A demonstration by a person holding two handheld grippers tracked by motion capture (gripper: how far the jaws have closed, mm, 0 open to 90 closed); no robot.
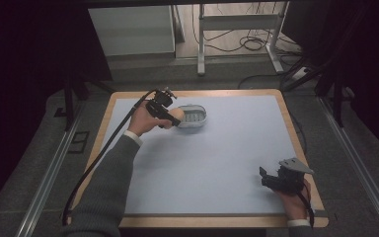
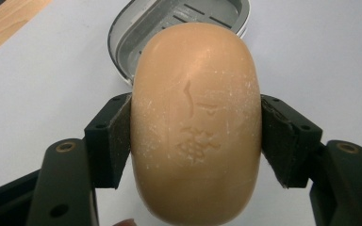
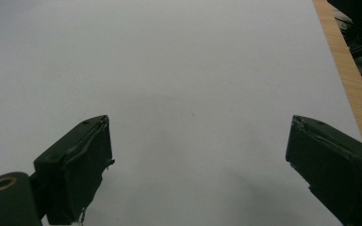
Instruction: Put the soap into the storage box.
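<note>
A tan oval bar of soap (image 2: pixel 196 125) sits closest to the lens in the left gripper view, pinched across its width between the two black jaws of the left gripper (image 2: pixel 196 136), whose pads press flat against its curved sides. A faint stamped mark shows on its upper face. Just beyond it, a grey oval soap dish (image 2: pixel 179 28) with a slotted floor lies open on the pale blue surface (image 2: pixel 47 89).

From the high view, the left gripper (image 1: pixel 170 116) holds the soap (image 1: pixel 176 116) at the near-left rim of the dish (image 1: pixel 193 116), which lies close to the far edge of the surface, left of its middle. The hold across the narrow sides probably lets the bar go down lengthwise into the dish, or come out of it; which one cannot be told.

The right gripper (image 1: pixel 269 177) rests near the front right corner of the surface, well apart from the dish. In the right gripper view its jaws stand spread wide with nothing between them, apparently waiting.
</note>
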